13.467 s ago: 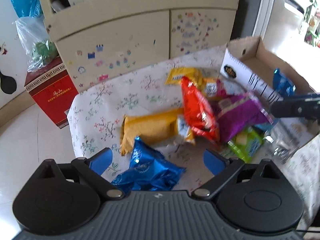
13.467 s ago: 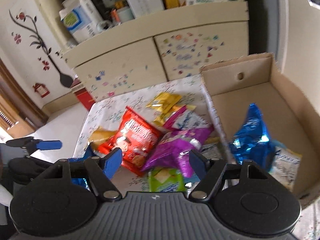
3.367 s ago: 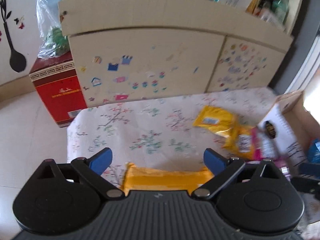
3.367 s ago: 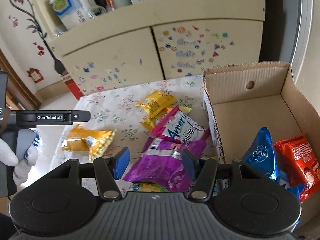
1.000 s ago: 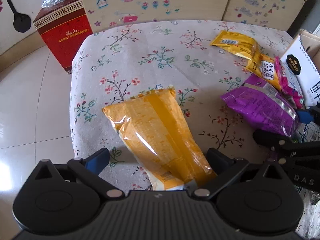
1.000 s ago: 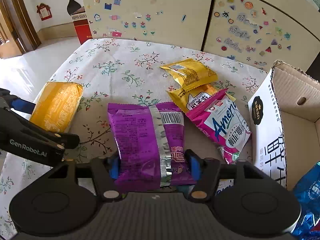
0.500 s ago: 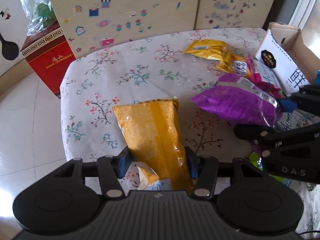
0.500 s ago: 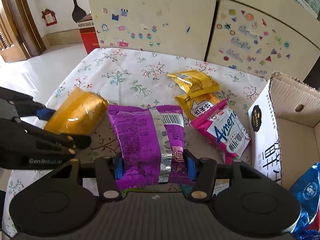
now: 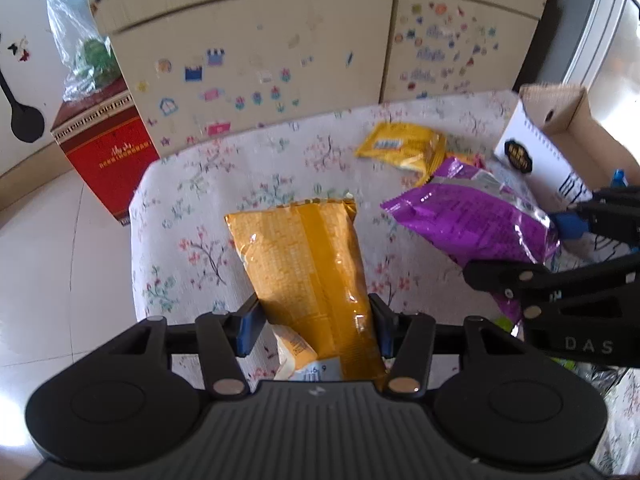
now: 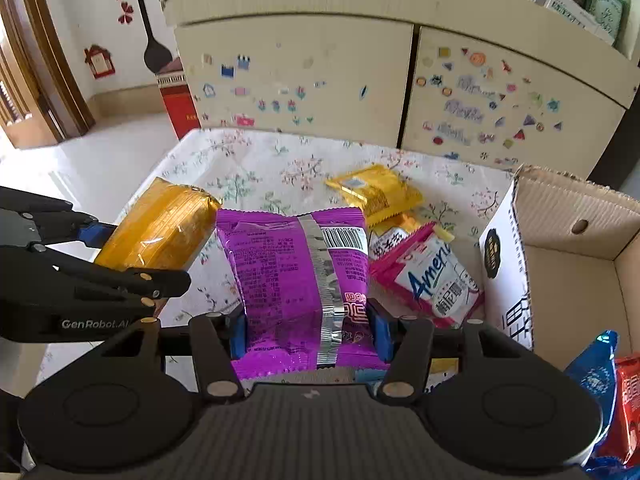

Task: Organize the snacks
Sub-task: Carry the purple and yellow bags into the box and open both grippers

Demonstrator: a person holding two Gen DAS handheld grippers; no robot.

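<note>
Orange-yellow foil packet clamped between the blue pads of the left gripper, near end pinched, far end raised above the floral tablecloth. Left jaws just closed in on it from wide open, packet between them. Seen from the right wrist view too, the same orange-yellow packet held at the left side of the table, lifted off the cloth.

Purple packet gripped across its lower half by the right gripper, pads pressed against both edges, silver back seam and barcode facing up. Right jaws narrowed slightly just before, packet between them. From the left wrist view, purple packet hanging to the right of the orange one, apart from it, with the right gripper's blue pad at its far edge.

Beyond the purple packet, on the cloth: small yellow packet, a second yellow packet partly hidden beneath, and a pink and white packet just beside the box. Cardboard box open at the right end of the table, white printed outer wall facing the snacks. Inside its near corner, blue foil packet touching a red packet.

Behind the table, cream cabinet with two doors covered in small stickers. Left of it, on the tiled floor, red carton topped by a clear plastic bag with something green inside.
</note>
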